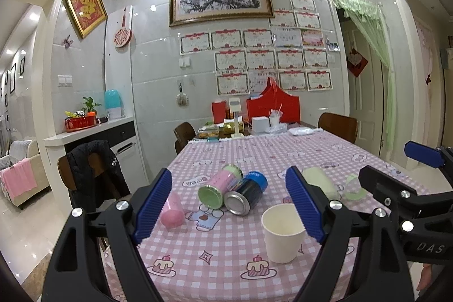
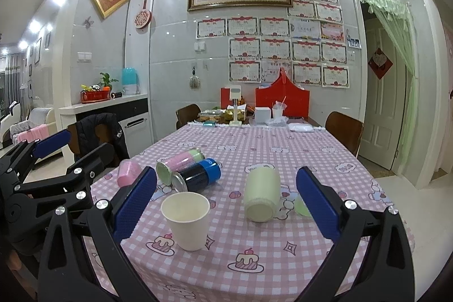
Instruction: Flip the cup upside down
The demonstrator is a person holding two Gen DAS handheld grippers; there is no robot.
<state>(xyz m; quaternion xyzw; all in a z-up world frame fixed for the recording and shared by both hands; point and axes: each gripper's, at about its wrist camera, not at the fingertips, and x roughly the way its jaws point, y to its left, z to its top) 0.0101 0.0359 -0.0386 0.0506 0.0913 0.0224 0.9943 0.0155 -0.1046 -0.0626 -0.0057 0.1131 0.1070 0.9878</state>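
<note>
While the pink checked tablecloth (image 2: pixel 254 245) covers the table, both the left gripper (image 1: pixel 229 205) and right gripper (image 2: pixel 226 203) hover above its near edge, jaws spread wide, holding nothing. The white paper cup (image 2: pixel 187 220) stands upright, mouth up, near that edge, beside a pale green jar (image 2: pixel 262 194) lying on its side.

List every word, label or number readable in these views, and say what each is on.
"DAS": on the right hand-held gripper, at the left wrist view's right edge; the lettering is cut off there.
Certificates on the wall: too small to read.
Pink can and blue can: labels blurred.
Red wall plaque: gold character, not legible.
</note>
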